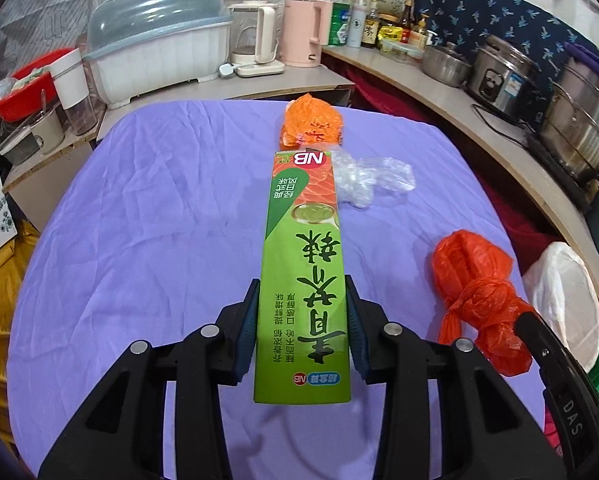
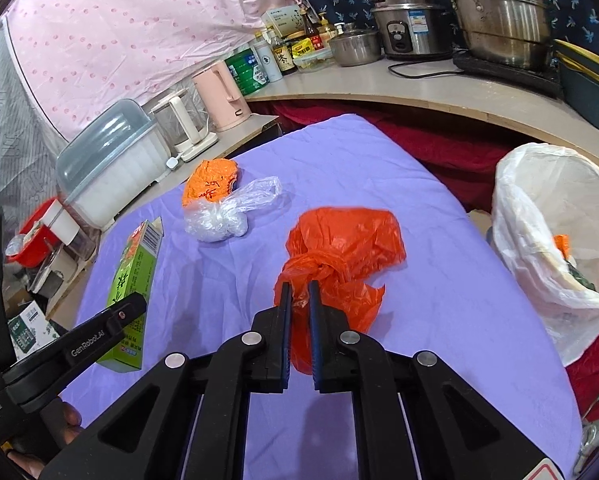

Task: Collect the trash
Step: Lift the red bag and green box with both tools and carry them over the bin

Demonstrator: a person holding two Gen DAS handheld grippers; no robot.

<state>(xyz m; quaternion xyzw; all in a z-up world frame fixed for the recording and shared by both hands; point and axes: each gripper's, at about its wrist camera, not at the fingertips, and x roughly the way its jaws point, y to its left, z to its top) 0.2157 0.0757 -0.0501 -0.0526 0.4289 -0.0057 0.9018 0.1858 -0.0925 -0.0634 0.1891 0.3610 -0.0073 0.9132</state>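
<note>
White bin liner [image 2: 539, 216] interior: right view only, seemingly.

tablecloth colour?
Plain lilac-purple tablecloth, no pattern; shows best in the left wrist view.

Long green box [image 1: 301, 268], held off the purple desk [image 1: 159, 220]. Knotted red bag [image 2: 339, 256] pinched at knot, lifted. Orange bag [image 1: 313, 124] & clear bag [image 1: 363, 180] lie touching, far side. White-lined bin [image 2: 547, 232] at desk edge.
</note>
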